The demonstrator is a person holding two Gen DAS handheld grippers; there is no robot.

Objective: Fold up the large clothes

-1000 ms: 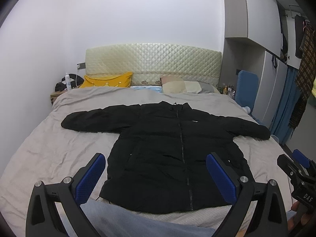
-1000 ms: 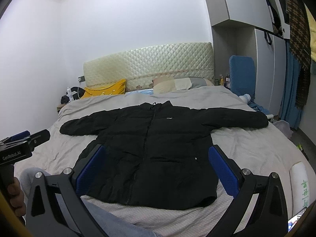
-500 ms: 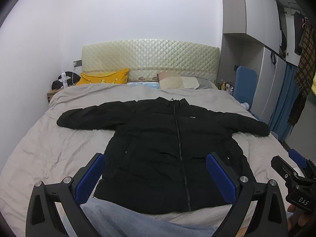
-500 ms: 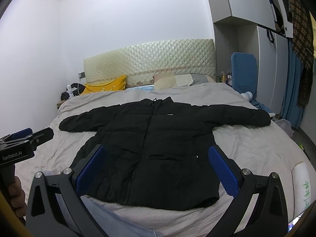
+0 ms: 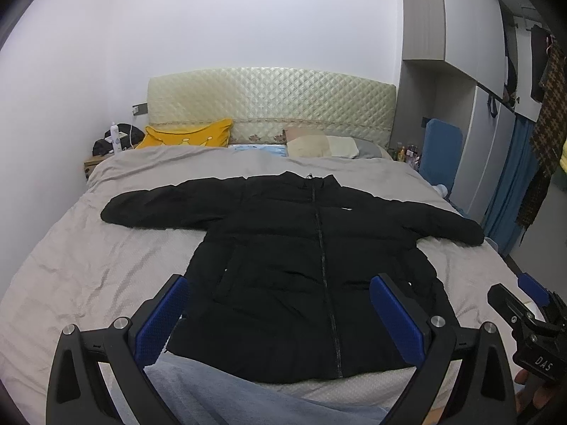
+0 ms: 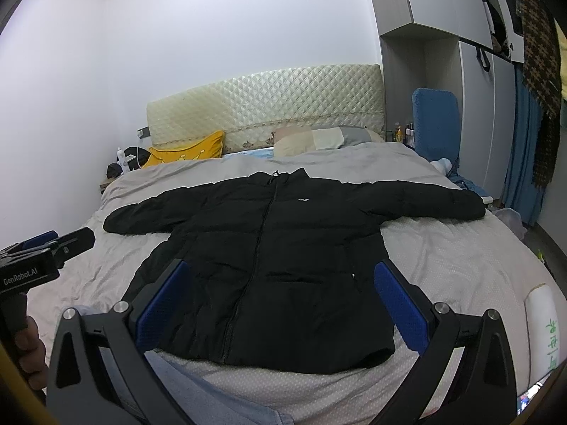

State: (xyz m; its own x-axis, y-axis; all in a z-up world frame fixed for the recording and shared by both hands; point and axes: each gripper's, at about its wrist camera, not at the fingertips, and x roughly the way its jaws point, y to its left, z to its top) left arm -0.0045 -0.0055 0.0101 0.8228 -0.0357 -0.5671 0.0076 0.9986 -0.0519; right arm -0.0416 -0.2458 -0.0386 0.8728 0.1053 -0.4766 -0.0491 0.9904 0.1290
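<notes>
A black puffer jacket [image 5: 304,255] lies flat, front up and zipped, on the grey bed [image 5: 88,258], both sleeves spread out sideways. It also shows in the right wrist view [image 6: 280,258]. My left gripper [image 5: 280,315] is open and empty, held above the jacket's hem. My right gripper [image 6: 280,304] is open and empty, also above the hem. Each gripper shows at the edge of the other's view: the right one [image 5: 528,322], the left one [image 6: 46,251].
A yellow pillow [image 5: 187,136] and a beige pillow [image 5: 322,145] lie by the quilted headboard [image 5: 269,102]. A nightstand with a bottle [image 5: 115,138] stands at the left. Wardrobes and a blue chair [image 5: 439,152] stand at the right. Light-blue cloth [image 5: 248,400] lies at the bed's near edge.
Both grippers have shifted and tilted slightly, so the jacket sits a little lower and more centred in the views. The jacket has not moved. Both grippers stay open.
</notes>
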